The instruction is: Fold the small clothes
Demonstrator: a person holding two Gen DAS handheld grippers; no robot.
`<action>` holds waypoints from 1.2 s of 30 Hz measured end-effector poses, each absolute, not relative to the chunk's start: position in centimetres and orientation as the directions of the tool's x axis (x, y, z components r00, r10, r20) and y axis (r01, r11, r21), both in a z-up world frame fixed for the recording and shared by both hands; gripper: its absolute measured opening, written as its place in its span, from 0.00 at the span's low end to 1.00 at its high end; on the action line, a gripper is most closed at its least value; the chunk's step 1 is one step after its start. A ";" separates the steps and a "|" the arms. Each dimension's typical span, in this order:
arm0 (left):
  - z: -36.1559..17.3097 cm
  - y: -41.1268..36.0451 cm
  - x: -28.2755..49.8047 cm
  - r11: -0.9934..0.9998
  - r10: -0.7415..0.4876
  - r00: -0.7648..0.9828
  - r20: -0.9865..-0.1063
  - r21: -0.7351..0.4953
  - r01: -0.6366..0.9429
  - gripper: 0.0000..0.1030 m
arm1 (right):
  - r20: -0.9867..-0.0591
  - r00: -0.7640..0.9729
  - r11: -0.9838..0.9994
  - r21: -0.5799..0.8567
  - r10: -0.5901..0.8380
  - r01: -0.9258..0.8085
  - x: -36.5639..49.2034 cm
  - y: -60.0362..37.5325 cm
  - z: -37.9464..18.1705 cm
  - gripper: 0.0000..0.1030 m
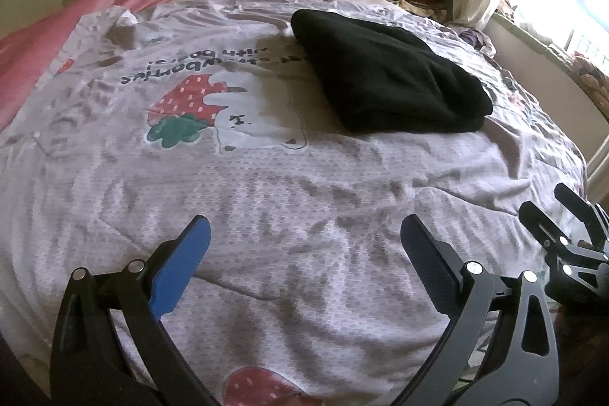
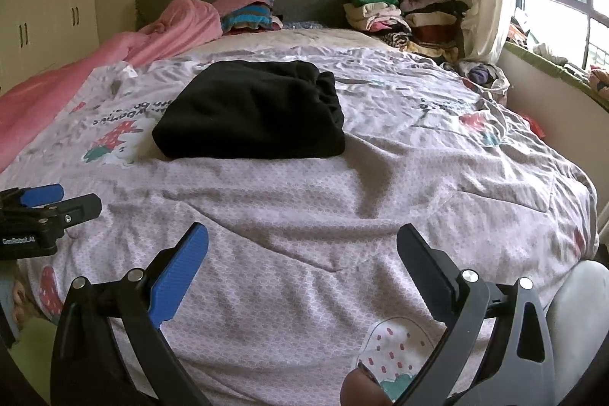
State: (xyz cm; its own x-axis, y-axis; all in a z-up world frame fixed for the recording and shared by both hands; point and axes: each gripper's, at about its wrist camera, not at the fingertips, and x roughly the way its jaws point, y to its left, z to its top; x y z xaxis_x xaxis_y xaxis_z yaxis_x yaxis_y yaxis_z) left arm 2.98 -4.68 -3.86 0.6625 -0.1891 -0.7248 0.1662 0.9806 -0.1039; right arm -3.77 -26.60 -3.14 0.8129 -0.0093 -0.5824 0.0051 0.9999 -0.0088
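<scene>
Neatly folded, a black fleece garment (image 2: pixel 251 109) lies on the strawberry-print quilted bedspread (image 2: pixel 342 200) while the left gripper (image 1: pixel 304 253) and right gripper (image 2: pixel 302 253) hover wide apart, empty.

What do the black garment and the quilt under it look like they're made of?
Black garment: looks like thick knit or fleece, matte and soft, since it folds into a bulky stack with rounded edges and shows no sheen. Quilt: looks like thin printed cotton or a polyester blend over light padding, with fine wrinkles, stitched lines and a flat strawberry print. Fibre content cannot be confirmed.
</scene>
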 end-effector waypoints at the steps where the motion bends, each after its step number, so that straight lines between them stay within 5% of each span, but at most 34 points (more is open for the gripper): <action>1: -3.9 -4.6 3.0 0.981 -0.188 0.663 -0.724 -0.104 0.164 0.91 | -0.583 0.813 1.000 -0.010 -0.011 0.007 -3.8 -26.6 -3.2 0.96; 36: -3.6 -4.0 2.7 0.986 -0.161 0.671 -0.724 -0.091 0.139 0.91 | -0.583 0.813 1.000 -0.014 -0.012 0.005 -4.0 -26.3 -3.0 0.96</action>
